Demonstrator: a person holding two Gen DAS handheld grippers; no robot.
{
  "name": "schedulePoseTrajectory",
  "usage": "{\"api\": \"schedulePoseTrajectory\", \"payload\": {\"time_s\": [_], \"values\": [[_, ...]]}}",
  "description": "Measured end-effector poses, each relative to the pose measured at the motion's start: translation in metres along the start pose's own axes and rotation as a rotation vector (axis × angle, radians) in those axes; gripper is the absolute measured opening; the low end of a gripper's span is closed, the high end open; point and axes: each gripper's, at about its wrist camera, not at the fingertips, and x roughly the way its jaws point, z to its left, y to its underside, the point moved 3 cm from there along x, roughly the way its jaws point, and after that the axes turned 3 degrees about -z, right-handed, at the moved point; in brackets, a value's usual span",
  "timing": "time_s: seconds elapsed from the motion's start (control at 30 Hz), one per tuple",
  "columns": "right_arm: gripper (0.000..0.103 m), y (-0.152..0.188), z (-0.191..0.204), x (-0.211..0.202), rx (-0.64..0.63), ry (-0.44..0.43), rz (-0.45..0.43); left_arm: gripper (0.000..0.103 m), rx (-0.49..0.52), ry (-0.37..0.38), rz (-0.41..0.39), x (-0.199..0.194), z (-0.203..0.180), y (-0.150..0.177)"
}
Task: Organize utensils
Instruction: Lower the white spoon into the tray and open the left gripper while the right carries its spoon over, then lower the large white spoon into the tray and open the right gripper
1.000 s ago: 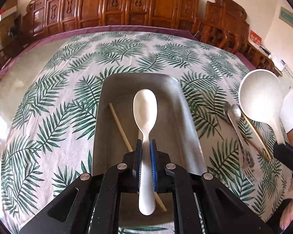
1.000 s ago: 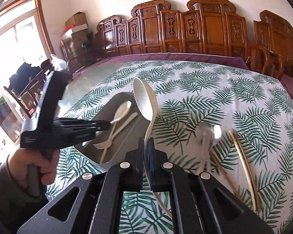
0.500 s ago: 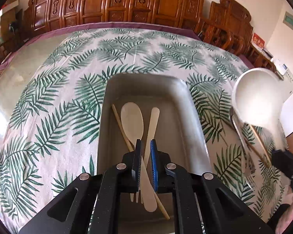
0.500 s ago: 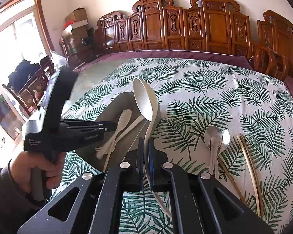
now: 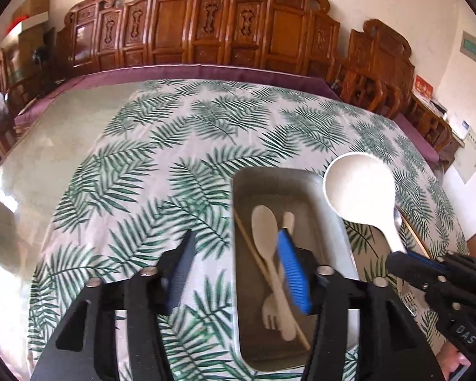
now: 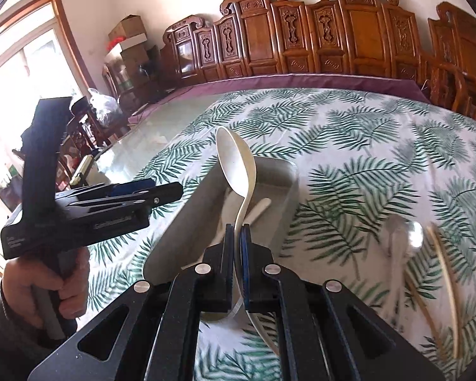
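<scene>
A grey tray lies on the leaf-print cloth, holding a white spoon, a pale fork and a chopstick. My left gripper hangs above the tray's left edge. Its jaws are opening and nothing is between them. My right gripper is shut on the handle of a big white ladle, whose bowl hovers over the tray. In the left wrist view the ladle floats above the tray's right rim, held by the right gripper. The left gripper appears at the left of the right wrist view.
A metal spoon and wooden chopsticks lie on the cloth right of the tray. A person's hand holds the left gripper's handle. Carved wooden chairs line the far side. Bare glass tabletop lies left of the cloth.
My left gripper let go of the white spoon, which now lies in the tray, then opened and drew up and to the left. The right gripper carried the ladle over the tray.
</scene>
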Motion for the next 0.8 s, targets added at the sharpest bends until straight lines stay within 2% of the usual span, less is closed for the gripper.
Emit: {"api": "schedulePoseTrajectory", "payload": {"time_s": [0.1,0.23,0.37,0.7,0.8], "values": [[0.006,-0.003,0.006,0.014,0.009,-0.013,0.004,0.064,-0.017,-0.016,-0.008,-0.002,0.011,-0.001],[0.006,-0.005,0.007,0.031,0.051,-0.028,0.013,0.066,-0.037,-0.031,-0.016,-0.004,0.024,-0.004],[0.006,-0.005,0.003,0.054,0.133,-0.064,0.039,0.067,-0.063,-0.037,-0.02,-0.006,0.033,-0.006],[0.006,0.0,0.001,0.081,0.195,-0.011,0.081,0.067,-0.066,-0.037,-0.024,-0.008,0.036,-0.006],[0.009,-0.001,0.001,0.087,0.217,-0.046,0.093,0.067,-0.064,-0.038,-0.024,-0.009,0.036,-0.005]]}}
